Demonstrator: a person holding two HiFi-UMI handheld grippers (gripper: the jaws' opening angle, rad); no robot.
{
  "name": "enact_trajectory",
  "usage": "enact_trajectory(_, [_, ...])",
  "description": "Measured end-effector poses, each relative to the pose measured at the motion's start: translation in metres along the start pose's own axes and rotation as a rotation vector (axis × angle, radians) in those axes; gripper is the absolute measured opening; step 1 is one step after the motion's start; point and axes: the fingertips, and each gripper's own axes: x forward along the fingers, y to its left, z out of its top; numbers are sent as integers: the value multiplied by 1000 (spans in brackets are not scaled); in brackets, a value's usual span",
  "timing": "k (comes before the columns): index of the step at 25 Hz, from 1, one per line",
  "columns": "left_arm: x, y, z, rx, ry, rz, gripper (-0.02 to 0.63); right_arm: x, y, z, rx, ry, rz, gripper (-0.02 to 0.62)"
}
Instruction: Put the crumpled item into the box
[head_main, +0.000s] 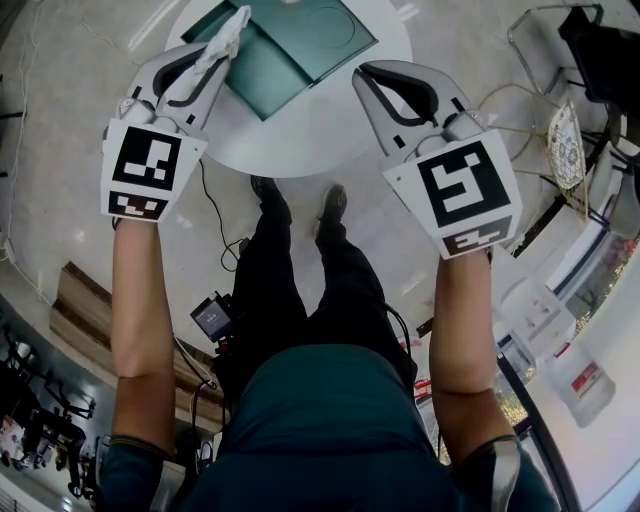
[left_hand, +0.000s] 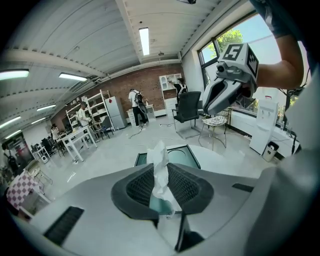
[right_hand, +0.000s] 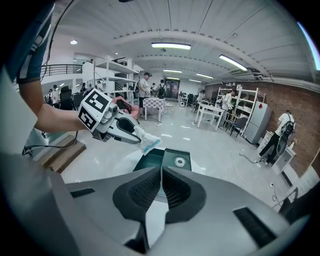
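A crumpled white tissue (head_main: 229, 32) sticks up between the pads of my left gripper (head_main: 220, 52), which is shut on it. It hangs over the left corner of the open dark green box (head_main: 300, 45) on the round white table (head_main: 330, 135). In the left gripper view the tissue (left_hand: 161, 172) stands pinched upright, with the box (left_hand: 184, 157) just beyond it. My right gripper (head_main: 366, 78) hovers shut and empty over the table's right side. From the right gripper view (right_hand: 161, 186) I see the left gripper (right_hand: 136, 138), the tissue (right_hand: 147, 140) and the box (right_hand: 169, 160).
The person's legs and shoes (head_main: 330, 205) stand right below the table edge. Cables (head_main: 225, 245) and a small device lie on the floor. A black chair (left_hand: 189, 111) and a cushioned stool (left_hand: 216, 122) stand beyond the table. Shelves, tables and people fill the far hall.
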Motion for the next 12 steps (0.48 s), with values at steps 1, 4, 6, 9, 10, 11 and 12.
enact_trajectory(1, [1, -1, 1, -1, 0, -1, 83, -1, 0, -1, 1, 0, -1, 40])
enact_trajectory(4, [3, -2, 2, -1, 5, -6, 84, -2, -2, -1, 3, 2, -3, 40])
enact_trajectory(6, [7, -5, 2, 0, 10, -13, 87, -2, -4, -3, 3, 3, -4, 40])
enact_trajectory(9, [13, -9, 4, -1, 10, -25, 92, -2, -8, -6, 4, 4, -7, 40])
enact_trajectory(10, [15, -10, 5, 0, 10, -29, 95, -2, -10, -7, 4, 5, -8, 40])
enact_trajectory(11, [16, -11, 6, 1, 11, -32, 98, -3, -11, -7, 4, 6, -8, 40])
enact_trajectory(12, [17, -13, 8, 2, 12, -35, 101, -3, -13, -8, 4, 6, -10, 40])
